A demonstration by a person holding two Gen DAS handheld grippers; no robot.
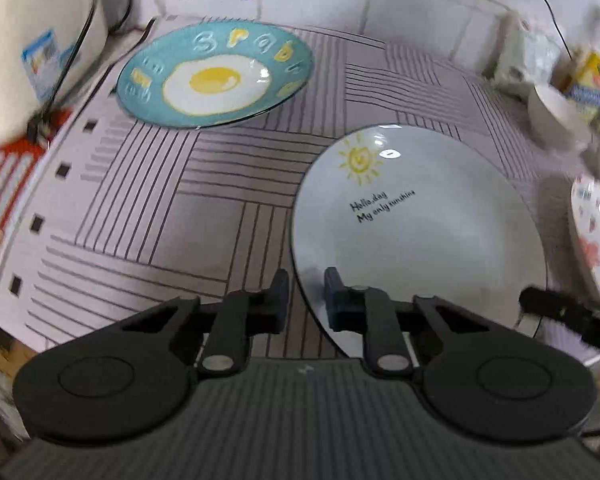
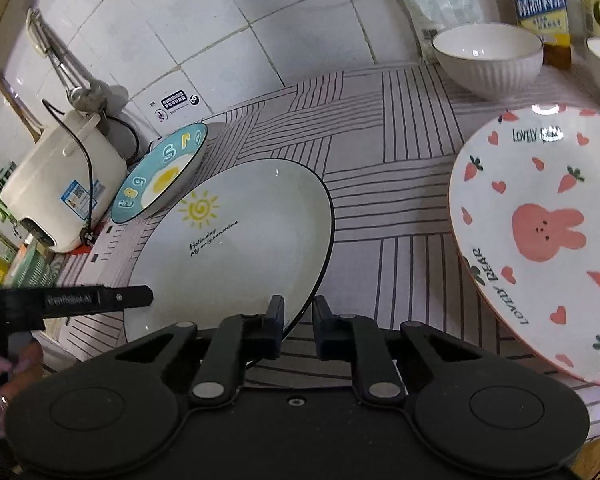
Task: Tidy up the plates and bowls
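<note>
A white plate (image 1: 420, 232) (image 2: 236, 248) with a yellow sun and black lettering lies on the striped mat (image 1: 204, 208). My left gripper (image 1: 306, 300) is shut on its near-left rim, one finger above and one below. My right gripper (image 2: 298, 320) is shut on the rim at the plate's other side. One right finger (image 1: 548, 306) shows at the plate's right edge in the left wrist view. A left finger (image 2: 132, 296) reaches over the plate in the right wrist view. A blue fried-egg plate (image 1: 216, 76) (image 2: 160, 176) sits at the back left.
A pink bunny plate (image 2: 540, 240) lies right of the sun plate, with two white bowls (image 2: 488, 60) behind it near bottles and bags by the tiled wall. A cream rice cooker (image 1: 32, 40) with a black cord stands at the left. A hand (image 2: 0, 364) holds the left gripper.
</note>
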